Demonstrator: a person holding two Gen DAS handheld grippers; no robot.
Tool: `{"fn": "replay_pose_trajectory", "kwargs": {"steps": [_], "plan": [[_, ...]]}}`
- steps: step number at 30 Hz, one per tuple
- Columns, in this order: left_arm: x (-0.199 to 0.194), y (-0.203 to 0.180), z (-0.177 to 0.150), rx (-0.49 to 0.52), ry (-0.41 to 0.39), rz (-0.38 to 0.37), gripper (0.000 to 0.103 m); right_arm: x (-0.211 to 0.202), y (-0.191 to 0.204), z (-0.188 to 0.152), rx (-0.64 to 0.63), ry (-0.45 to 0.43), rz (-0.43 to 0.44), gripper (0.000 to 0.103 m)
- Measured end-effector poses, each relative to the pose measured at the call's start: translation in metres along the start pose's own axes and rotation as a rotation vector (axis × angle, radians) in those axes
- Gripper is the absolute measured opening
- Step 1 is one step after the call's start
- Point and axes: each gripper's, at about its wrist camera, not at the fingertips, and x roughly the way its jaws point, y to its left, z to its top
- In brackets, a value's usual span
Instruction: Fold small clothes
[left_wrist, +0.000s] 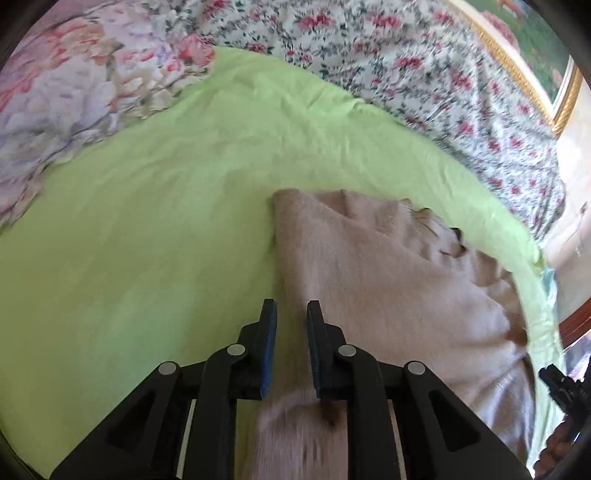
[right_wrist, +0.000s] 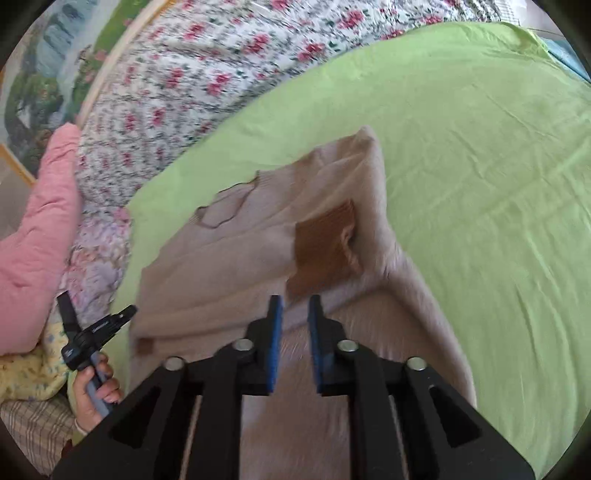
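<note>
A beige sweater (right_wrist: 258, 251) lies partly folded on a green sheet (right_wrist: 480, 166) spread over the bed, with a flowered quilt (right_wrist: 192, 92) bunched behind it and a framed picture (right_wrist: 40, 96) past that. In the right wrist view the right gripper (right_wrist: 295, 306) hangs over the near part of the sweater; its jaws stand a little apart, blue pads facing each other, and the cloth shows in the gap below them without being pinched — nothing is held. Just beyond the fingertips a brown ribbed cuff (right_wrist: 325, 247) lies on the folded body, and further off a thin brown outline is stitched on the knit. A pink padded cover (right_wrist: 40, 229) sits at the left edge of that view, and below it a hand (right_wrist: 96, 391) grips the handle of the other tool. In the left wrist view the left gripper (left_wrist: 291, 310) points down at the sweater's (left_wrist: 388, 277) left edge, where the beige meets the sheet (left_wrist: 147, 221): the left finger is over green, the right one over beige. Its jaws are parted by a narrow gap, and a strip of sweater runs under it, loose — not clamped. The view is blurred near the bottom.
</note>
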Motion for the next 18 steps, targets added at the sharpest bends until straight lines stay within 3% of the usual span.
{"fn": "replay_pose_trajectory", "kwargs": {"steps": [1, 2, 10, 18], "plan": [[-0.011, 0.001, -0.008, 0.007, 0.000, -0.004, 0.016, -0.007, 0.003, -0.008, -0.007, -0.006, 0.004, 0.047], [-0.021, 0.002, -0.018, 0.017, 0.001, -0.003, 0.016, -0.014, 0.005, -0.016, -0.014, -0.012, 0.005, 0.052], [-0.087, 0.011, -0.114, 0.069, 0.068, -0.059, 0.023, -0.062, -0.004, -0.079, -0.048, 0.011, -0.040, 0.052], [-0.128, 0.022, -0.187, 0.077, 0.124, -0.109, 0.033, -0.098, -0.018, -0.113, -0.041, -0.011, -0.056, 0.052]]}}
